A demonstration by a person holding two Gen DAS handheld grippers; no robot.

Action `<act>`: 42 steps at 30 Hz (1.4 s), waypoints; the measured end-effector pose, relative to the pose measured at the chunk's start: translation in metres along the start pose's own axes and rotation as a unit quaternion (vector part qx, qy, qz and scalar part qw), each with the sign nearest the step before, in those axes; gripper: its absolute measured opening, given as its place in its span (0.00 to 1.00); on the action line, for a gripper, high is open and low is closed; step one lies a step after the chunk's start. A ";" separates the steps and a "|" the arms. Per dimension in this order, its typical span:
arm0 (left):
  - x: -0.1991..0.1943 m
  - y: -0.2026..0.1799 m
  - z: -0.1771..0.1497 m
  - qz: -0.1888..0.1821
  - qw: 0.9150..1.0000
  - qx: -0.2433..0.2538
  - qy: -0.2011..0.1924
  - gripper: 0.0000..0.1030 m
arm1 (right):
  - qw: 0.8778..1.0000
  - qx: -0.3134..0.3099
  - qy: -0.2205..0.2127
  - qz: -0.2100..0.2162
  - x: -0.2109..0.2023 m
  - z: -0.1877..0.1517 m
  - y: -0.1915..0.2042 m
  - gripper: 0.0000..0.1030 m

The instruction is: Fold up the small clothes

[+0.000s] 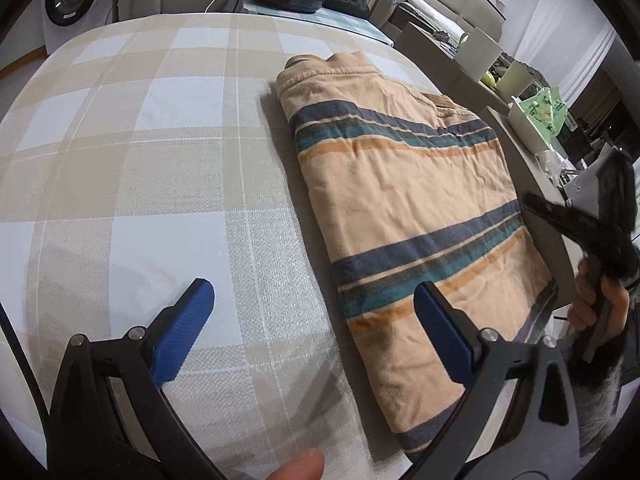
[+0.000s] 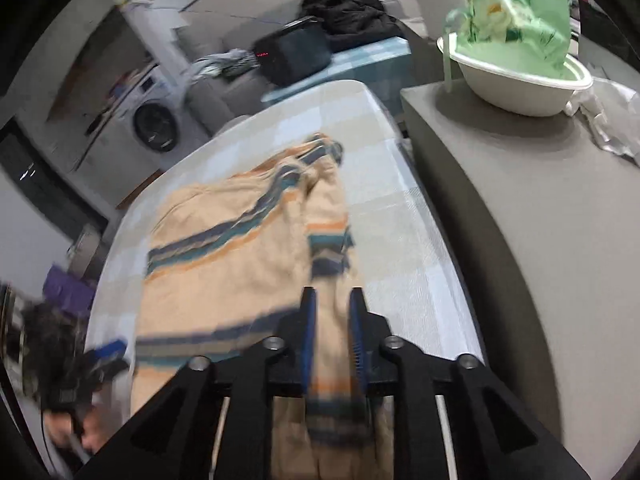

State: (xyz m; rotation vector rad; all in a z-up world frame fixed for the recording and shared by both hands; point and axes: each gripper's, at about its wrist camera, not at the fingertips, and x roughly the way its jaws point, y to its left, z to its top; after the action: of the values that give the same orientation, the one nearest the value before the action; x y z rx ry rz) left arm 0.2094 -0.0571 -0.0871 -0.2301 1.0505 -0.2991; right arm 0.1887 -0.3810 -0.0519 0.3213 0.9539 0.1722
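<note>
One garment only: a striped shirt (image 1: 404, 200), tan with navy, teal and orange bands, lying on the checked surface (image 1: 140, 140) and already partly folded into a long rectangle. Long axis running away from the left gripper (image 1: 314, 316), collar end far, hem end near.

Left gripper: jaws spread wide, empty, hovering low over the surface. Left blue pad (image 1: 184, 332) over bare cloth of the surface, right blue pad (image 1: 442, 336) over the near edge of the shirt. So the shirt lies ahead and to the right of these jaws, not between them.

Right gripper (image 2: 334, 336): jaws pressed nearly together and pinching a fold of the striped shirt (image 2: 240, 240), lifted from the right-hand side. View blurred, so the exact depth of the grip not clear.

Probably the right side being brought over toward the left, across the long axis. Right hand nearer to the working edge; left one free to hold down or to smooth the near-left edge.

Count: one shirt, two grippers, one white bowl (image 2: 516, 88) with a green bag on the grey side counter (image 2: 520, 220), well apart from the shirt.
</note>
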 end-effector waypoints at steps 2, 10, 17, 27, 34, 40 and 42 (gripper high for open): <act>-0.002 -0.001 -0.001 -0.004 1.000 -0.002 -0.002 0.96 | 1.000 -0.012 0.012 0.021 -0.014 -0.017 0.001 0.31; -0.005 -0.017 -0.011 -0.009 1.000 0.011 -0.001 0.96 | 0.996 -0.030 0.066 0.043 -0.006 -0.053 0.008 0.37; -0.017 -0.014 -0.027 0.015 1.000 0.007 -0.003 0.96 | 0.994 -0.086 -0.001 0.069 -0.028 -0.054 0.026 0.06; -0.032 -0.022 -0.041 0.023 1.000 0.011 -0.009 0.96 | 0.999 -0.038 -0.014 0.008 -0.038 -0.065 -0.002 0.21; -0.023 -0.035 -0.051 -0.044 0.999 -0.005 0.016 0.96 | 0.997 -0.031 -0.032 0.055 -0.046 -0.063 0.000 0.31; -0.025 -0.042 -0.060 -0.026 1.000 0.000 0.013 0.96 | 0.996 -0.084 0.027 0.017 -0.019 -0.070 0.027 0.31; -0.028 -0.042 -0.061 -0.020 1.000 0.003 0.009 0.96 | 0.995 -0.092 0.023 0.027 -0.025 -0.076 0.028 0.31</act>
State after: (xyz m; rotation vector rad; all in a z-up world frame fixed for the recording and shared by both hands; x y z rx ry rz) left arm 0.1378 -0.0888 -0.0796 -0.2431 1.0640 -0.3421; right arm 0.1122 -0.3476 -0.0638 0.1745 0.9677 0.3168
